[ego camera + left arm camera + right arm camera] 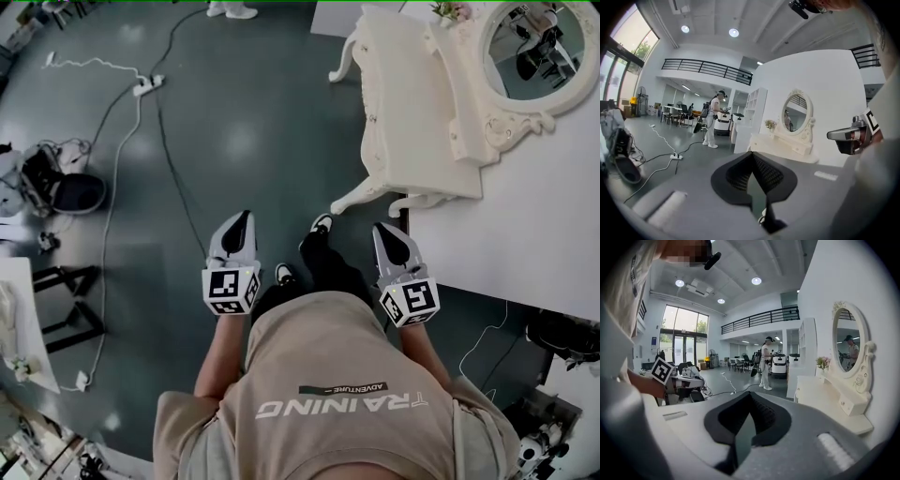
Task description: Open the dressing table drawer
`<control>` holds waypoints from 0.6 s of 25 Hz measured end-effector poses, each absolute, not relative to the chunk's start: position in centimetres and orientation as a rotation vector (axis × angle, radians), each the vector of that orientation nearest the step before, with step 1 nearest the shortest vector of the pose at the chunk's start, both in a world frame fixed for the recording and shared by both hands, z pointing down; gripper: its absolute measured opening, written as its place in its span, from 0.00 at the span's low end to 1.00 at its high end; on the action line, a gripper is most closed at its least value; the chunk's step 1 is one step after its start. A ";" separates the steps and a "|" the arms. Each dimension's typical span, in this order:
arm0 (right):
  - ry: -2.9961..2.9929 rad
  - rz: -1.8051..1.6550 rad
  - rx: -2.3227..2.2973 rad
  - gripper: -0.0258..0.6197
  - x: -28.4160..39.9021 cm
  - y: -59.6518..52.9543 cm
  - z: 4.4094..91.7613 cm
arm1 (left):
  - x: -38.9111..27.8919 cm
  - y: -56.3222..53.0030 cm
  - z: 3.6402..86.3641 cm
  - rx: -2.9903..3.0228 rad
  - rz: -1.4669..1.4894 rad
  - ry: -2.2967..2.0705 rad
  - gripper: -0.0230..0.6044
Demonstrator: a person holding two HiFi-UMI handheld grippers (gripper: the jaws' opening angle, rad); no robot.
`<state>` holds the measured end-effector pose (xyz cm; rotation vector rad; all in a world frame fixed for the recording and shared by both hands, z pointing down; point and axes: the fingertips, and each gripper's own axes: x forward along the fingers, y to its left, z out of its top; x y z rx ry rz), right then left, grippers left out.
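**Drawer lies ahead to your right; both jaws shut and empty**

You hold both grippers out in front of you, short of the furniture. The left gripper (pixel 242 219) has its jaws pressed together with nothing between them. The right gripper (pixel 384 230) has jaws that meet at the tips in the same way, also empty.

The cream dressing table (pixel 412 103) stands against the white wall (pixel 525 216), ahead and to your right. Its long axis runs along that wall and its front faces the floor (pixel 234 112). The right gripper is the nearer one, with the table's curved legs near its tips; the left gripper is farther off.

In the right gripper view, a small drawer (pixel 843 403) with a knob shows on the raised tier below the oval mirror (pixel 847 341). Whether a wider drawer sits under the tabletop I can't make out.

You will likely need to step in, turn right and part the jaws before taking a knob.

Your shirt (pixel 347 375) reads "TRAINING", with a smaller "ADVENTURE" strip.
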<state>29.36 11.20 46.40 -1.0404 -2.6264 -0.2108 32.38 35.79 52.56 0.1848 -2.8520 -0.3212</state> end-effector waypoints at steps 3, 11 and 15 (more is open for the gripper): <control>-2.622 -0.195 -1.017 0.04 27.7 10.5 47.0 | 31.4 35.5 53.1 0.184 -0.348 -2.823 0.07; -2.632 -0.027 -0.967 0.04 20.7 9.2 48.1 | 25.8 33.0 52.0 0.252 -0.332 -2.784 0.07; -2.668 -0.131 -0.969 0.04 16.1 8.6 48.1 | 20.9 31.7 51.7 0.284 -0.310 -2.773 0.07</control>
